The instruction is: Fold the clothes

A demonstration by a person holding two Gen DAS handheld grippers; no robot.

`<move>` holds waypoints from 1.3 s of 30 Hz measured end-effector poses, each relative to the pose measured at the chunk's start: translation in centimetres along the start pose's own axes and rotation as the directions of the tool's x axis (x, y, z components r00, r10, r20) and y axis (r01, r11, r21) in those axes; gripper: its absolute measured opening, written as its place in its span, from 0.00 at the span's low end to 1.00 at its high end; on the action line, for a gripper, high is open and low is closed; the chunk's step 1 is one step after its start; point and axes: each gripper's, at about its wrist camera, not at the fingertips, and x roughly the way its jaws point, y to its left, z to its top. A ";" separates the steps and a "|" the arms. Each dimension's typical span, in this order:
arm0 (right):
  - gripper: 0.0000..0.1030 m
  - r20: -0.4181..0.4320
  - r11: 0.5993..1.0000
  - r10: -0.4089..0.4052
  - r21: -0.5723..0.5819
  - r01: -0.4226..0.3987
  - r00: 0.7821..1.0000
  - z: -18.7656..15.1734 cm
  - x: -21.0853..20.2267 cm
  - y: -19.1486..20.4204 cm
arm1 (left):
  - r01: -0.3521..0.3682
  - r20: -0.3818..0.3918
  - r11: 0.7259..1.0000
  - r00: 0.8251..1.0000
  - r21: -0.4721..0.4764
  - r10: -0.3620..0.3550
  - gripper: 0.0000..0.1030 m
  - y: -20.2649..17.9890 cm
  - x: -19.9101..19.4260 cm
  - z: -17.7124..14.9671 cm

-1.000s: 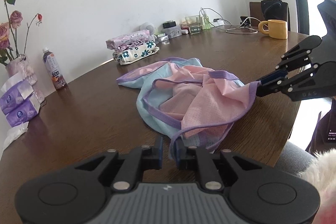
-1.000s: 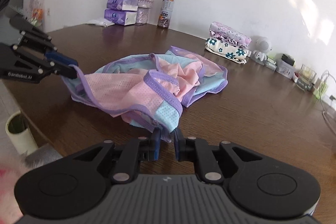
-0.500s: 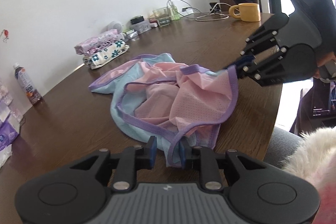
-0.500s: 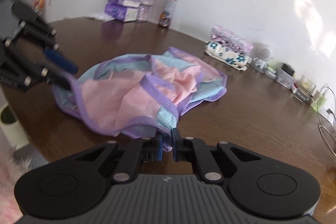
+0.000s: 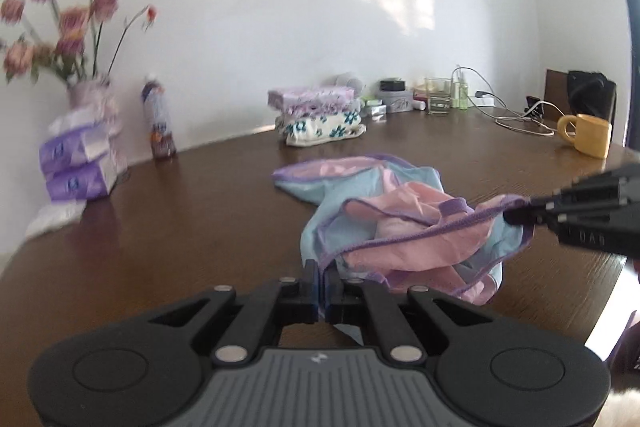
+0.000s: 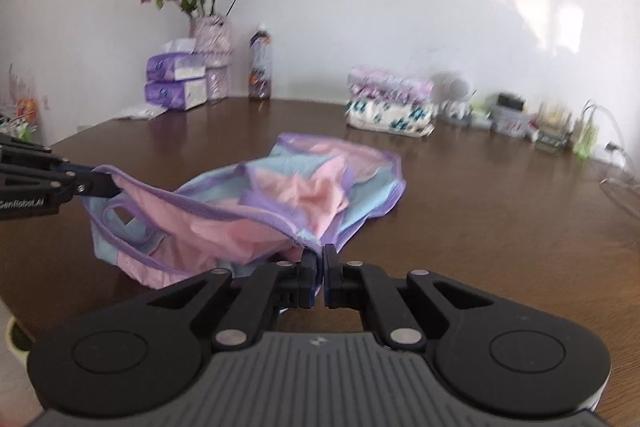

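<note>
A pink and light-blue garment with purple trim [image 5: 404,211] [image 6: 280,203] lies crumpled on the dark wooden table [image 5: 180,211] [image 6: 500,219]. My left gripper [image 5: 322,275] [image 6: 116,189] is shut on its purple hem near the table's front edge. My right gripper [image 6: 323,259] [image 5: 510,217] is shut on the same hem further along. The hem is stretched taut and lifted between the two grippers, while the garment's far part rests on the table.
A stack of folded clothes [image 5: 320,115] [image 6: 390,107] sits by the wall. A bottle [image 5: 160,123] [image 6: 261,63], tissue packs [image 5: 76,163] [image 6: 176,83] and a flower vase [image 6: 210,55] stand at the left; a yellow mug [image 5: 586,135], a glass [image 5: 438,101] and cables [image 5: 516,119] at the right.
Both grippers swung round to face the wall and drew apart, pulling the purple hem taut between them. Each keeps its hold on the garment.
</note>
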 end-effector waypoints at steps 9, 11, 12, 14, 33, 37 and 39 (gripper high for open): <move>0.47 -0.070 0.996 0.066 0.063 -0.062 0.995 -1.7 0.7 1.0 | 0.037 -0.062 0.990 0.997 -0.133 -0.046 0.09 1.2 0.3 -1.2; 0.56 -0.072 0.990 0.096 0.115 -0.087 0.993 -1.7 0.7 0.5 | 0.044 -0.066 0.988 0.996 -0.145 -0.054 0.09 1.4 0.3 -1.3; 0.63 -0.073 0.985 0.112 0.139 -0.101 0.991 -1.7 0.7 0.2 | 0.045 -0.068 0.987 0.996 -0.152 -0.056 0.09 1.5 0.4 -1.3; 0.71 -0.076 0.977 0.136 0.175 -0.121 0.988 -1.7 0.7 -0.2 | 0.046 -0.075 0.985 0.995 -0.165 -0.059 0.10 1.7 0.5 -1.3; 1.00 -0.018 0.994 0.064 0.092 -0.062 0.998 -1.4 -0.8 -0.3 | 0.099 -0.046 0.974 0.993 -0.203 -0.110 0.66 0.9 -0.4 -1.6; 1.00 -0.060 0.993 0.081 0.093 -0.076 0.995 -1.7 -0.7 -0.6 | 0.100 -0.046 0.975 0.993 -0.197 -0.111 0.66 0.7 -0.4 -1.6; 1.00 -0.067 0.993 0.093 0.080 -0.087 0.993 -1.9 -0.8 -0.5 | 0.105 -0.040 0.979 0.993 -0.176 -0.114 0.65 0.5 -0.5 -1.7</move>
